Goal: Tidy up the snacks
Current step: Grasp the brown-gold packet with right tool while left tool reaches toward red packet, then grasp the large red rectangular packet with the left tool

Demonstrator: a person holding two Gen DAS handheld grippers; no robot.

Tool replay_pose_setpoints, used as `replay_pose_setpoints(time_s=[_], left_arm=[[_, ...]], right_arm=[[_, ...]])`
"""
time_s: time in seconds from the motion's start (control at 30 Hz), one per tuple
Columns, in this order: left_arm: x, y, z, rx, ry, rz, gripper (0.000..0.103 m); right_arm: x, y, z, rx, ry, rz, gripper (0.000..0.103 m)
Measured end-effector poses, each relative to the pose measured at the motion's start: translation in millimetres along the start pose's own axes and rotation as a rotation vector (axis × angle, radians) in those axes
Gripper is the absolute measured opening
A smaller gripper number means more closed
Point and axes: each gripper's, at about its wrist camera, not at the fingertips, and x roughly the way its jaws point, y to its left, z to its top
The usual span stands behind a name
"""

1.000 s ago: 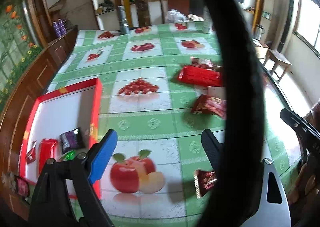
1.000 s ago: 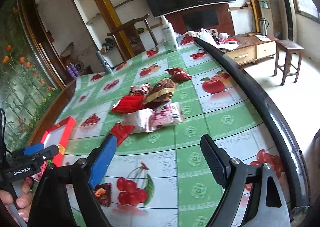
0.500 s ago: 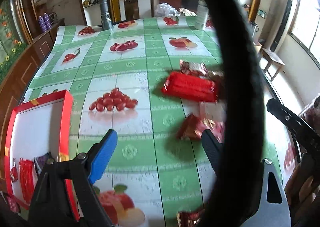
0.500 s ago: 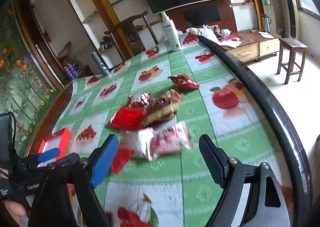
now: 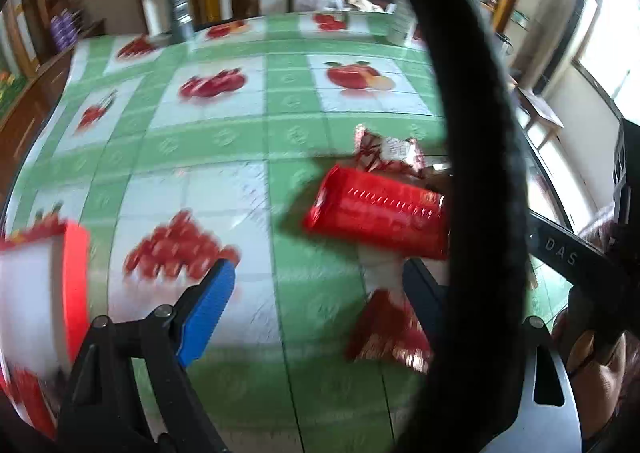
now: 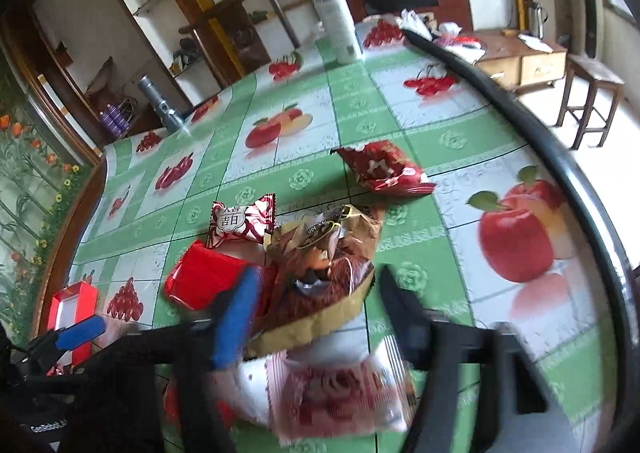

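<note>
Red-rimmed tray [image 5: 76,285] sits well apart from most snacks [image 6: 320,253] heaped mid-surface [image 6: 440,141], right claw [image 6: 316,301] closing over the brown bag [image 6: 324,285], left claw [image 5: 320,293] wide and empty.

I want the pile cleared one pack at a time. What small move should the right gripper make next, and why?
Probably finish closing on the brown snack bag. The right gripper already straddles it atop the pile, its jaws are closing, and the fingers don't clearly press it yet. The red tray waits to the left.
</note>
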Motion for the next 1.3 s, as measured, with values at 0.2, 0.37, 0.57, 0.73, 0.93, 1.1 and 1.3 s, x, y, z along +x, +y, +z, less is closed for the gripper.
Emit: replay_pose_setpoints(time_s=[0.2,0.37,0.57,0.73,0.93,1.1,1.3], left_arm=[[12.6,-19.4,31.2,0.353,-0.056,-0.005,0.086],[31.4,-37.5,38.4,0.642,-0.023,-0.059,0.086],[45.0,-54.4,32.9,0.829,0.044,-0.202,0.086],[49.6,-53.0,36.7,0.795,0.110,-0.275,0.086],[37.1,-59.5,1.6,0.873,0.169,-0.263,0.084],[24.1,-66.2,-7.6,0.912,0.175,-0.224,0.084],[44.1,-72.2,10.5,0.855,0.177,-0.197,0.077]], right_arm=[[-6.2,0.6,-2.3,-0.026,0.001,0.032,0.034],[-12.0,-4.5,-2.6,-0.008,-0.010,0.056,0.034],[-35.6,-17.9,-7.8,0.036,-0.062,0.060,0.034],[-44.2,-31.3,-14.1,0.085,-0.073,0.057,0.034],[-57.6,-32.1,-17.0,0.096,-0.100,0.070,0.034],[-65.8,-29.8,-20.3,0.092,-0.116,0.082,0.034],[-71.6,-30.2,-23.6,0.090,-0.115,0.086,0.034]])
